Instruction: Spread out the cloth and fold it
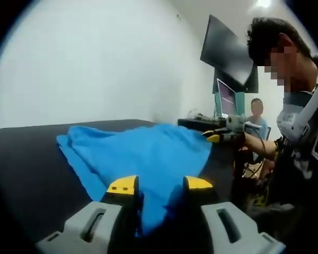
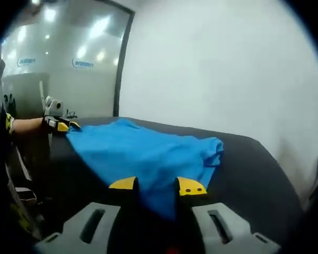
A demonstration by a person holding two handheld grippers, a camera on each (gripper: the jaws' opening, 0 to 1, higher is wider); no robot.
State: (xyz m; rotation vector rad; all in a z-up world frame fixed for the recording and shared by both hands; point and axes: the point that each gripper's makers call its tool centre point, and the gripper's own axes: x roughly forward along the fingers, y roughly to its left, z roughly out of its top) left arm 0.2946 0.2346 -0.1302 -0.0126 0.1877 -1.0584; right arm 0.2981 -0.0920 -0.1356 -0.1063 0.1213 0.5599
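Gripping opposite corners, left gripper [image 1: 159,184] and right gripper [image 2: 156,184] jaws clamp the blue cloth [image 1: 148,151] over the dark table [image 1: 32,159].

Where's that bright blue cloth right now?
The bright blue cloth lies on the dark tabletop by the white wall, stretched between the left tool and right tool, each gripping a corner.

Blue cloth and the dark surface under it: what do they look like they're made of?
The blue cloth looks like a soft, thin woven or knit fabric with a matte finish: it drapes, bunches into wrinkles at its far end and hangs between the left hand-held gripper jaws. The dark surface looks matte black, smooth and even; whether it is padded, fabric-covered or hard, I cannot tell.
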